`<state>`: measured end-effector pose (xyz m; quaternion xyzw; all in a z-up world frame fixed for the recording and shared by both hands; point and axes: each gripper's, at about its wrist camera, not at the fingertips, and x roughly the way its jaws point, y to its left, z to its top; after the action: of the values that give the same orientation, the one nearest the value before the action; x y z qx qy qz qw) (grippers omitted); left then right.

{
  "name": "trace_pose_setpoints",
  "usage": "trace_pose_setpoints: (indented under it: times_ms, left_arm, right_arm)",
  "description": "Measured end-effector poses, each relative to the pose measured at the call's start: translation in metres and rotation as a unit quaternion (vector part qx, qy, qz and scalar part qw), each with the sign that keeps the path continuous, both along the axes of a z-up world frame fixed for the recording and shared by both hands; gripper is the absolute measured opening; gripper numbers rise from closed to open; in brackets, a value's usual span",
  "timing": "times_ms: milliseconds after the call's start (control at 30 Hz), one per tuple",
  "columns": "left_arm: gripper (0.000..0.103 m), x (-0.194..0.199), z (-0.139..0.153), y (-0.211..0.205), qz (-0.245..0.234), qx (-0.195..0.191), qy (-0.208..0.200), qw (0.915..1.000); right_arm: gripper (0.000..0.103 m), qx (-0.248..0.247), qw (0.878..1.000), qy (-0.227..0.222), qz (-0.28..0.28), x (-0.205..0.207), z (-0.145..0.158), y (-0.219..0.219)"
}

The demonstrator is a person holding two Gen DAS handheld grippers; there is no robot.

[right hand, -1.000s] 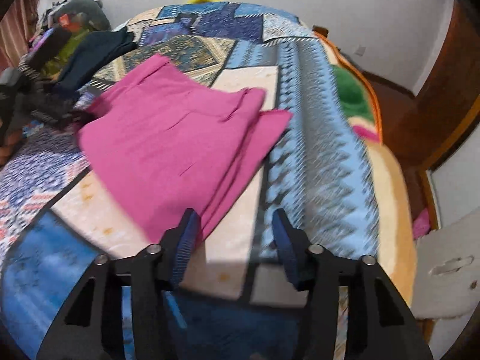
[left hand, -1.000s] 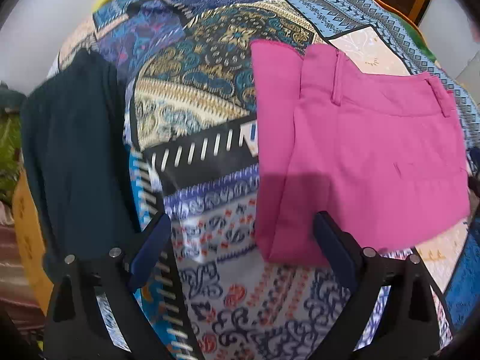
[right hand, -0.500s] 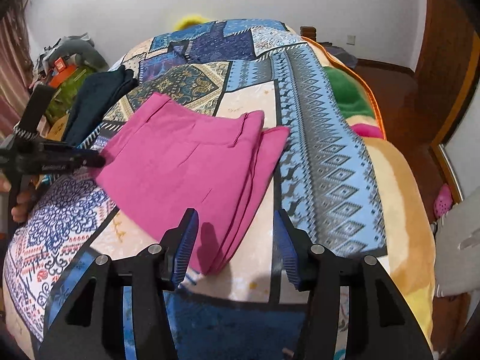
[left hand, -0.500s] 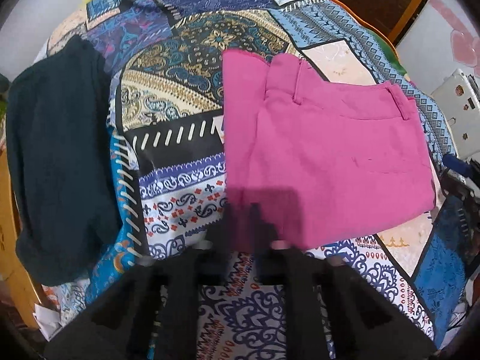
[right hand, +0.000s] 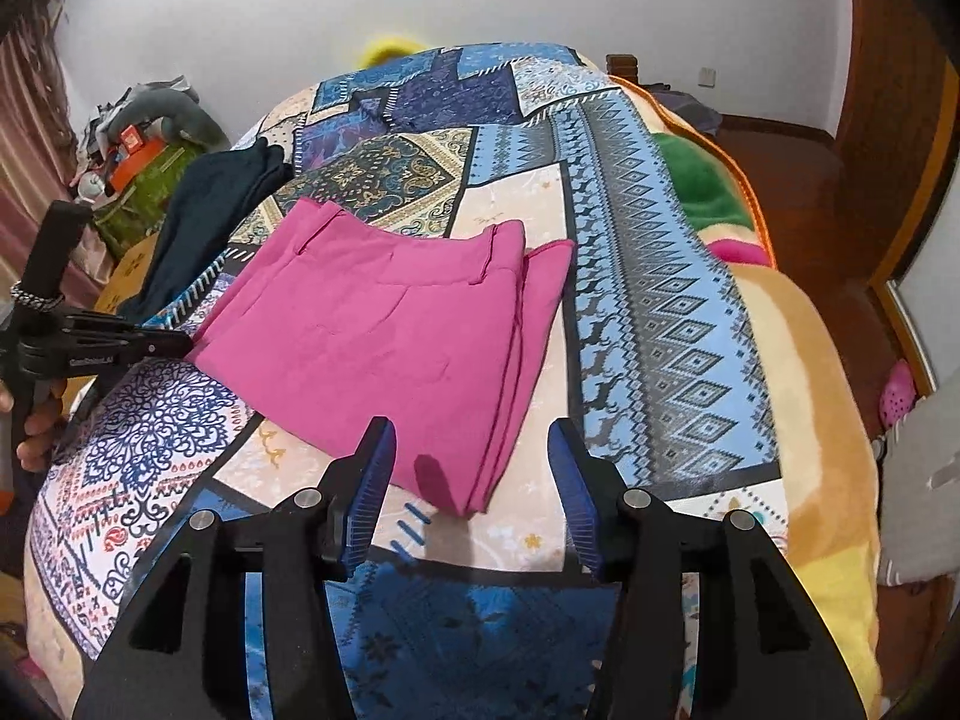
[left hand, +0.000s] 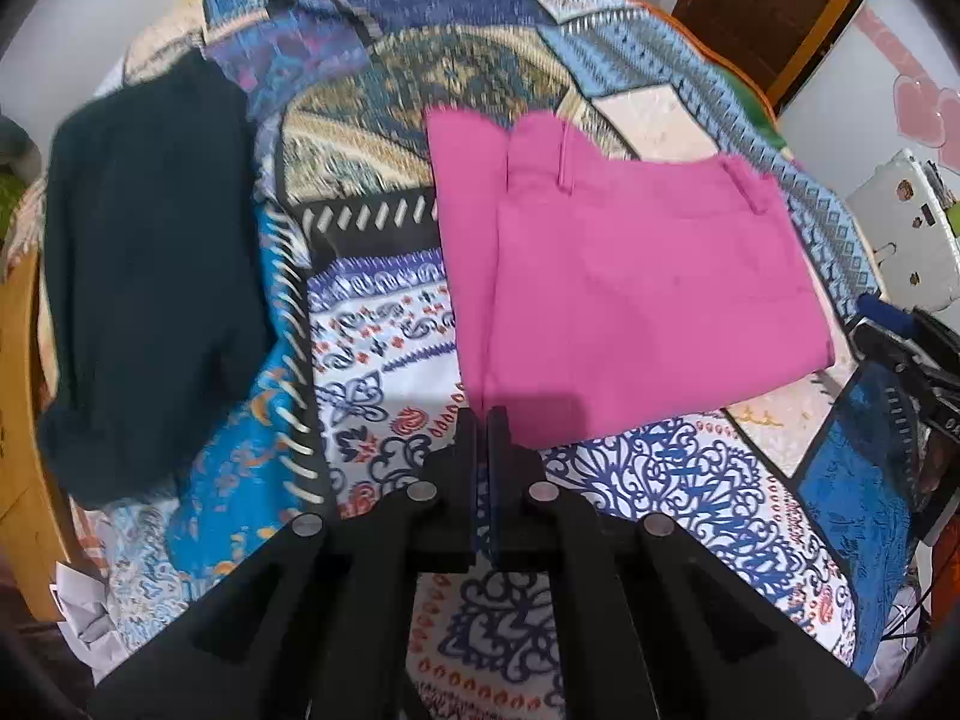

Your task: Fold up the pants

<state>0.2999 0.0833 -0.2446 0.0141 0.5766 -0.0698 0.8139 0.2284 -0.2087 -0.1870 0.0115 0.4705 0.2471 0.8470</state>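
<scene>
Pink pants [left hand: 624, 282] lie folded into a flat rectangle on the patterned bedspread [left hand: 372, 324]. They also show in the right wrist view [right hand: 390, 336], waistband at the far side. My left gripper [left hand: 485, 420] is shut and empty, held just short of the pants' near left corner. It shows from the side in the right wrist view [right hand: 180, 345], its tip at the pants' left edge. My right gripper [right hand: 471, 468] is open and empty, hovering over the pants' near corner.
A dark green garment [left hand: 150, 264] lies on the bed's left side, also in the right wrist view [right hand: 210, 210]. A green and orange blanket [right hand: 708, 192] lies along the bed's right edge. Clutter [right hand: 138, 144] is beside the bed at left.
My left gripper has closed from wide open to shut and pulled back from the pants. My right gripper has lifted and drawn back, staying open.
</scene>
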Motion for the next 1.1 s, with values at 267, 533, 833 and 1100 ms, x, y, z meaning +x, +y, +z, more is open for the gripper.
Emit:
trace_pose_setpoints:
  times_ms: [267, 533, 833, 1100]
  left_arm:
    - [0.012, 0.014, 0.012, -0.006, -0.015, 0.004, -0.021, 0.9997]
    - [0.014, 0.031, -0.026, -0.01, -0.019, 0.015, 0.029, 0.9993]
    - [0.02, 0.022, -0.019, 0.001, -0.012, 0.044, 0.008, 0.9989]
    - [0.042, 0.042, 0.015, 0.01, 0.009, 0.02, -0.043, 0.9989]
  right_arm:
    - [0.049, 0.002, 0.999, 0.032, 0.024, 0.005, -0.018, 0.019]
    - [0.044, -0.057, 0.996, 0.022, 0.066, 0.014, -0.029, 0.033]
    - [0.041, -0.091, 0.993, 0.005, 0.073, 0.027, -0.028, 0.035]
    - [0.044, -0.043, 0.999, -0.015, 0.026, 0.04, -0.002, 0.017]
